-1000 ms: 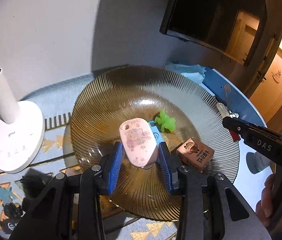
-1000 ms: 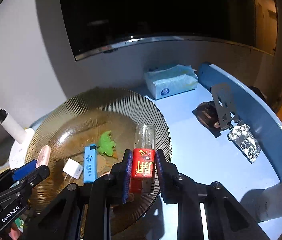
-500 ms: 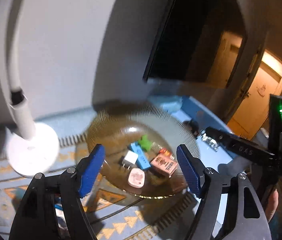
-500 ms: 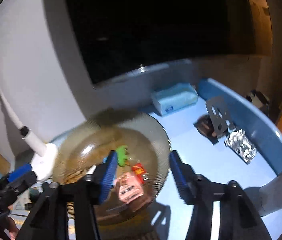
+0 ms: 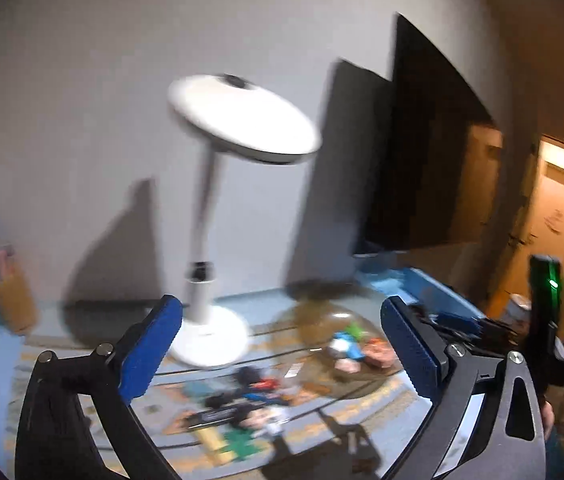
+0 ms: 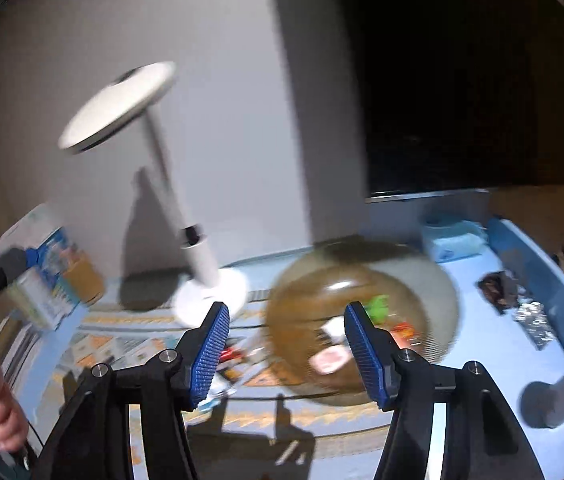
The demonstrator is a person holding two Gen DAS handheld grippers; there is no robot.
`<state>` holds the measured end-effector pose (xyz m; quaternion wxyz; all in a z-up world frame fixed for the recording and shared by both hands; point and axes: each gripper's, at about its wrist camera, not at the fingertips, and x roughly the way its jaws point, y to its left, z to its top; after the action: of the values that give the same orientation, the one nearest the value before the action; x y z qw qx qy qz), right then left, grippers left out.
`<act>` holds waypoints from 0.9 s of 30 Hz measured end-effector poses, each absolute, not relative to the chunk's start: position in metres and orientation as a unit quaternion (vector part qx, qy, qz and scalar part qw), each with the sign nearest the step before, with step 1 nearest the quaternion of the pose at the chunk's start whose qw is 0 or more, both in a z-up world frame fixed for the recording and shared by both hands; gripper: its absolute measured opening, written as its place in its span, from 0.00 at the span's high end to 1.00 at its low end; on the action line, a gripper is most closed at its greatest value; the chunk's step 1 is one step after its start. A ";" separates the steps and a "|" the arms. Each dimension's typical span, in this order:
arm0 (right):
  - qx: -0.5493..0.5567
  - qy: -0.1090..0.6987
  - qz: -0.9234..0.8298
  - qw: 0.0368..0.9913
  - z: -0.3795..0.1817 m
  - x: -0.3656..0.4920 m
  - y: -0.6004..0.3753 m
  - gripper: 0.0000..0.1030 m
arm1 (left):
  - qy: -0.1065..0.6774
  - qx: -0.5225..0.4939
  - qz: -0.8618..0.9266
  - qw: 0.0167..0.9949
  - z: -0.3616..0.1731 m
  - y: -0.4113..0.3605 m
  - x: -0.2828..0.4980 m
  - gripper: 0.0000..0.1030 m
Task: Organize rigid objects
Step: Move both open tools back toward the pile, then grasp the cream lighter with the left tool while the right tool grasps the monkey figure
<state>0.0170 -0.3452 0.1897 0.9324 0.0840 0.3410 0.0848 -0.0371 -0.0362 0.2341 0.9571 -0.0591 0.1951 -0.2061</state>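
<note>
Both frames motion-blurred, left claw (image 5: pixel 282 344) spread wide and empty, its jaws just opening, right claw (image 6: pixel 285 350) parted, empty, dish (image 6: pixel 433 280) contents smeared.

The place is a room in a home, seemingly a living room or bedroom, lit dimly and warmly. A round table (image 6: pixel 505 364) with a pale blue top and raised blue rim stands against a plain white wall, carrying a white desk lamp (image 5: pixel 242 128), a tissue pack (image 6: pixel 451 240), a patterned mat (image 6: pixel 114 344) and an amber ribbed glass plate (image 6: pixel 413 280) with small household odds and ends in it. A large dark flat screen (image 6: pixel 461 80) hangs on the wall above the table, and a wooden interior door (image 5: pixel 557 216) glows orange at the right of the left wrist view.
</note>
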 end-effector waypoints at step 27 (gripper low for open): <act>0.087 0.505 0.171 0.842 0.027 0.029 -0.260 0.41 | 0.383 0.030 -0.159 0.909 0.052 -0.025 -0.013 0.04</act>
<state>0.0289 -0.2596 0.0266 0.8416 0.0875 0.5047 0.1714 -0.0128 -0.0247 0.0521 0.9095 0.0300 0.3828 -0.1593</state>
